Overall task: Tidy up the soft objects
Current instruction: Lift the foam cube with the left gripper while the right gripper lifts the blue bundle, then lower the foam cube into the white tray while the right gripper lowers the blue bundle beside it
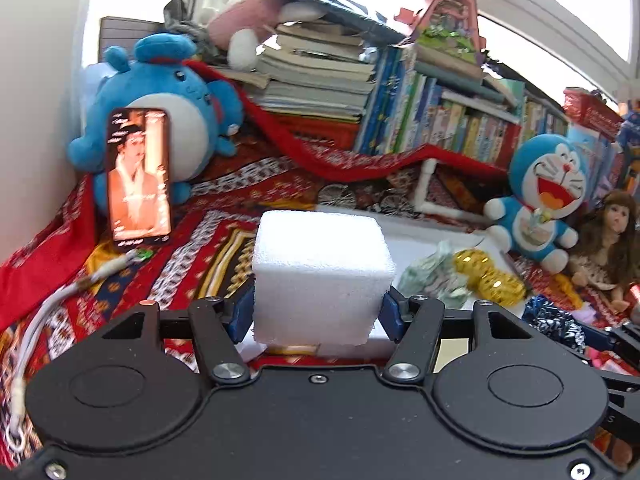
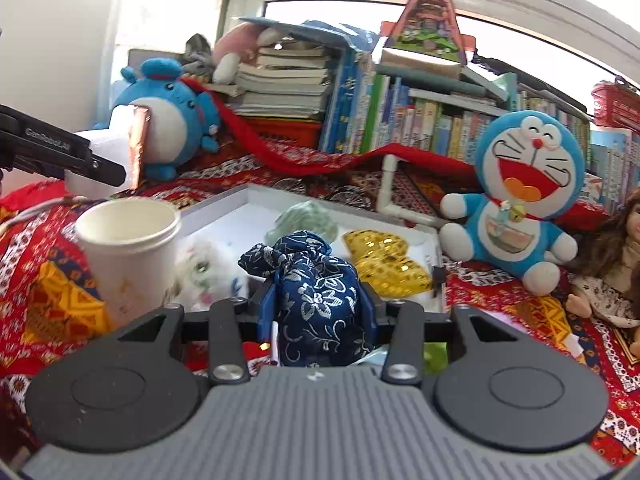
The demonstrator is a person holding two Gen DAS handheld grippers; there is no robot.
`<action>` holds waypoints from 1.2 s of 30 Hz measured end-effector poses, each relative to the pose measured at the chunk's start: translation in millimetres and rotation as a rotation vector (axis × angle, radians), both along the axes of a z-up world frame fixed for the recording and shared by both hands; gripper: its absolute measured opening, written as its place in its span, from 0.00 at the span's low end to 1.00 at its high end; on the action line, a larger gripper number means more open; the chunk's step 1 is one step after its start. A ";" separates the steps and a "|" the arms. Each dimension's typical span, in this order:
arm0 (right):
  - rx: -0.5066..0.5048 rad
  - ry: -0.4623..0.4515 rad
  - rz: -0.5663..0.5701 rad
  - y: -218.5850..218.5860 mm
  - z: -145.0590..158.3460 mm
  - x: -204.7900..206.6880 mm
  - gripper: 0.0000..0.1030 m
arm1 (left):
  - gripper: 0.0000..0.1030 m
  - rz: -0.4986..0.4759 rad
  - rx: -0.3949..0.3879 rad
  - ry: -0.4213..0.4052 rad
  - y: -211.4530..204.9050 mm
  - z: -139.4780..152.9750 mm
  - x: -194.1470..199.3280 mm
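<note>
Patterned red cloth (image 2: 76,300) covers counter, fills lower half of both views. Books (image 2: 420,120) stacked across top of frame. Doraemon plush (image 2: 524,200) sits right of centre, just beside white tray (image 2: 224,208). Blue round plush (image 1: 172,96) upper left, phone (image 1: 138,176) leaning upright against it. Foam block (image 1: 320,276) centre of left view, clamped in left tool (image 1: 318,312). Paper cup (image 2: 128,256) left of centre. Blue floral pouch (image 2: 316,304) centre of right view, pinched by right tool (image 2: 316,316), at tray's near edge. Gold pouch (image 2: 384,260) and pale green bundle (image 2: 308,216) lie in tray.
</note>
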State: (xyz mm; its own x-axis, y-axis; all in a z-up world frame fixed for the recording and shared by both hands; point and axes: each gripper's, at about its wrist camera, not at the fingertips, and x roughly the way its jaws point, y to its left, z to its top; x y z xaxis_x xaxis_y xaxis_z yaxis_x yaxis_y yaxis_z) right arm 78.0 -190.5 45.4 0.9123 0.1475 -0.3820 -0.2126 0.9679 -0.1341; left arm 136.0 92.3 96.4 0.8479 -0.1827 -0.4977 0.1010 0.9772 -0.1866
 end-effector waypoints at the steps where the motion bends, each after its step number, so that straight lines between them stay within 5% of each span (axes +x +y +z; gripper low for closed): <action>1: 0.010 -0.001 -0.008 -2.7 2.3 2.4 0.46 | 0.57 -0.017 -0.010 0.009 -0.4 4.0 4.7; 17: 0.209 0.109 -0.075 -36.9 33.2 64.0 0.46 | 0.57 -0.194 -0.154 0.283 -27.2 22.6 96.4; 36: 0.490 0.331 -0.096 -52.9 23.5 152.4 0.46 | 0.57 -0.279 -0.105 0.559 -73.9 -16.7 176.7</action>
